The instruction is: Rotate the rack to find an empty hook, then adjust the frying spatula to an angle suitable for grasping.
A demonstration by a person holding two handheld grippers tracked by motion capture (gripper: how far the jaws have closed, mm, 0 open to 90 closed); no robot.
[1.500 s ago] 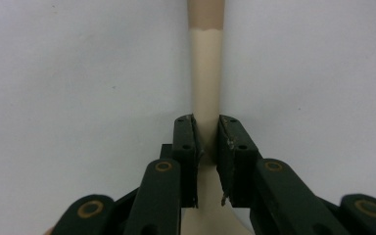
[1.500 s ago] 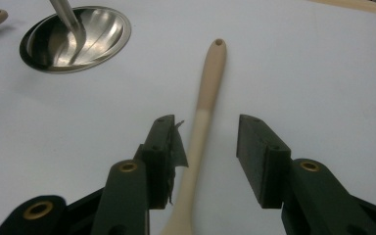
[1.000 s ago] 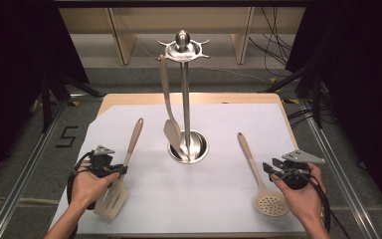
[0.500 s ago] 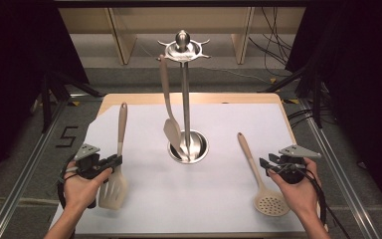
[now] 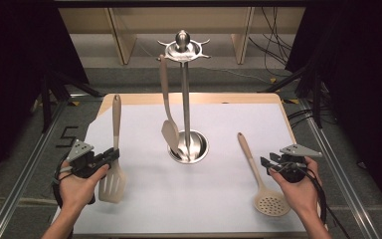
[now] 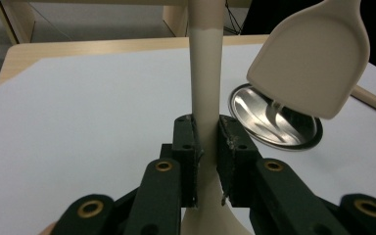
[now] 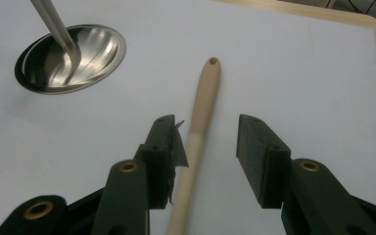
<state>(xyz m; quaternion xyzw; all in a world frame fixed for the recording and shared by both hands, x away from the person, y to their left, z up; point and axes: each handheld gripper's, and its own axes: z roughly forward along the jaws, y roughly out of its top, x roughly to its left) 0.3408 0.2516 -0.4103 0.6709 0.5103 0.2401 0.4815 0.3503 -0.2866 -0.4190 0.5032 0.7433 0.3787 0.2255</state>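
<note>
**Slotted turner clamped at left, skimmer between open tongs at right**

At about 8 o'clock on the worktop, the left tongs are clamped on the neck of the slotted turner, its handle pointing to 12 o'clock. At centre stands the utensil stand with a spatula hanging. At 4 o'clock, the right tongs stand apart, the skimmer handle lying between them, close to one pad.

Two handheld black grippers: left gripper, right gripper. Grey three-cornered plate atop each. Brass-coloured pivot rivets, rectangular black pads with small screws. Black cables trailing. Bare forearms, no sleeves.
</note>
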